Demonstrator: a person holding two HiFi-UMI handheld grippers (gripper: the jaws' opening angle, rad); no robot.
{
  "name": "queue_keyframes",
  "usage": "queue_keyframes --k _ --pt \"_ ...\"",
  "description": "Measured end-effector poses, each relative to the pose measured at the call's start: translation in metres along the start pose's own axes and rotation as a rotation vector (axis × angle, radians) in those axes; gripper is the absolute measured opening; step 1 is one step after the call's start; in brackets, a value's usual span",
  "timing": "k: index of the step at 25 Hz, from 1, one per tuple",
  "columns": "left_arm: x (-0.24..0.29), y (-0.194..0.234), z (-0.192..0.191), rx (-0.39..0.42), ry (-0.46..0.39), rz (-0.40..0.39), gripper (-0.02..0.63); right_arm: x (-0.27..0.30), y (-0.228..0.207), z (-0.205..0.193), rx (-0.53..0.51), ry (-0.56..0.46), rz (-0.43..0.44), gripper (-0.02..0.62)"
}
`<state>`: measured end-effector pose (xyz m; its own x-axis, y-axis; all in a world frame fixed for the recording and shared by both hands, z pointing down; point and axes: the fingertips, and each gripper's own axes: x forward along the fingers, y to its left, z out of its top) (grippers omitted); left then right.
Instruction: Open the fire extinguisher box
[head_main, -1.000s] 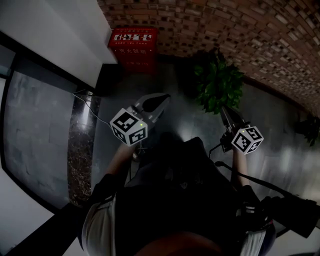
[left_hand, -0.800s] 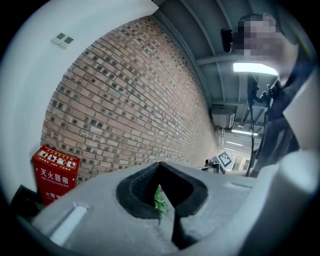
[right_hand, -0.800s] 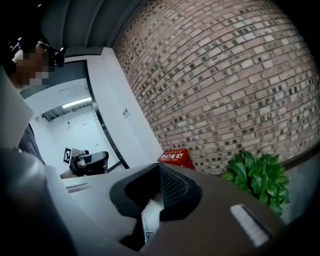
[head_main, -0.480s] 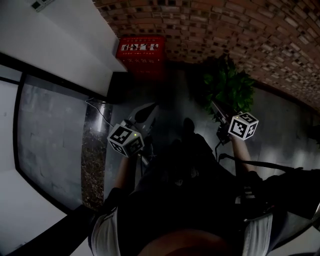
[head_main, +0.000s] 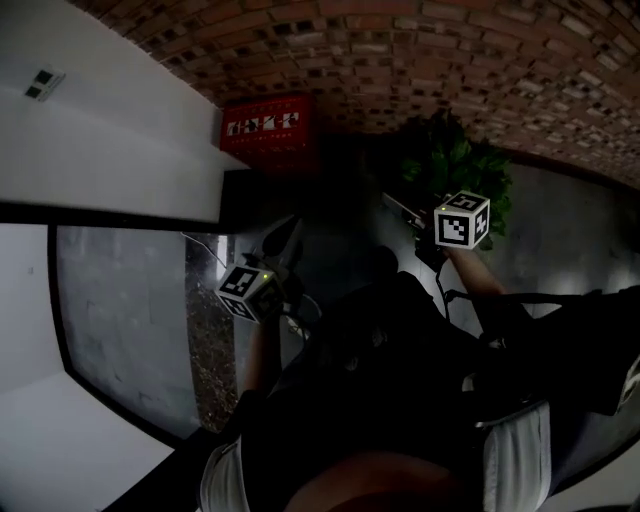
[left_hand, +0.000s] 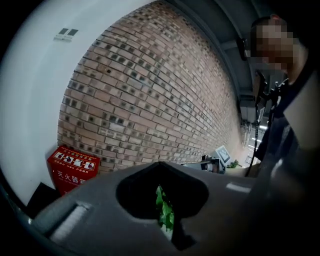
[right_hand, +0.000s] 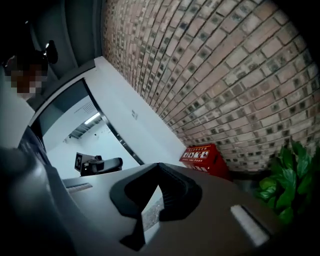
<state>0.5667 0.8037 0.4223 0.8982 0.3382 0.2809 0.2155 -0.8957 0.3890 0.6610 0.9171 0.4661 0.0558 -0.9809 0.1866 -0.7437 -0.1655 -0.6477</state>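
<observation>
Fingers of the left gripper (left_hand: 160, 164) are pressed together at the tips and pinch nothing. A dark hollow sits behind the closed tips, and green leaves of the potted plant (left_hand: 164, 212) show through a narrow slit in it. Fingers of the right gripper (right_hand: 159, 165) likewise meet at the tips, with nothing between them.

Fire extinguisher box (head_main: 265, 130): red, with white pictograms and lettering on its face. It stands at floor level against the brick wall (head_main: 450, 60), in the corner where that wall meets the white wall (head_main: 110, 140). It reads as closed in every view.

Position relative to the fingers:
- Head view: the box lies ahead of the left gripper (head_main: 290, 230), well apart from its tips. It lies ahead and to the left of the right gripper (head_main: 392, 203), farther off.
- Left gripper view: the box (left_hand: 73, 167) sits to the left of the closed tips, at about their level in the picture.
- Right gripper view: the box (right_hand: 205, 157) sits beyond the tips and slightly to their right. The plant (right_hand: 287, 182) lies farther right.

Neither gripper touches the box. Both are held in the air above the dark floor (head_main: 560, 230). A glass panel (head_main: 120, 300) lies to the left of the left fingers.
</observation>
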Motion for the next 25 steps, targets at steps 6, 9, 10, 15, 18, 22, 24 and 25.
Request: queue_keyframes --k 6,9,10,15,18,22,24,25 --pt "0.048 -0.019 0.019 0.024 0.046 -0.06 -0.002 0.009 -0.005 0.004 0.038 0.072 0.06 0.0" --pt "0.062 -0.02 0.032 0.033 0.047 -0.063 -0.002 0.009 -0.014 0.016 0.046 0.079 0.068 -0.002" --pt "0.065 -0.018 0.033 0.023 0.053 -0.053 -0.002 0.008 -0.015 0.018 0.054 0.083 0.071 -0.002" --pt "0.081 -0.01 0.049 0.051 0.084 -0.024 -0.002 0.013 -0.02 0.03 0.068 0.097 0.118 0.0" --pt "0.09 -0.013 0.057 0.068 0.085 -0.018 -0.002 0.018 -0.02 0.035 0.069 0.111 0.148 -0.002" --pt "0.101 -0.015 0.05 0.056 0.102 -0.013 -0.002 0.025 -0.028 0.045 0.055 0.11 0.163 0.0" --pt "0.102 -0.014 0.046 0.045 0.11 -0.008 -0.002 0.03 -0.028 0.044 0.056 0.123 0.181 -0.001" --pt "0.102 -0.014 0.045 0.042 0.112 -0.006 -0.002 0.032 -0.029 0.044 0.053 0.128 0.186 -0.002"
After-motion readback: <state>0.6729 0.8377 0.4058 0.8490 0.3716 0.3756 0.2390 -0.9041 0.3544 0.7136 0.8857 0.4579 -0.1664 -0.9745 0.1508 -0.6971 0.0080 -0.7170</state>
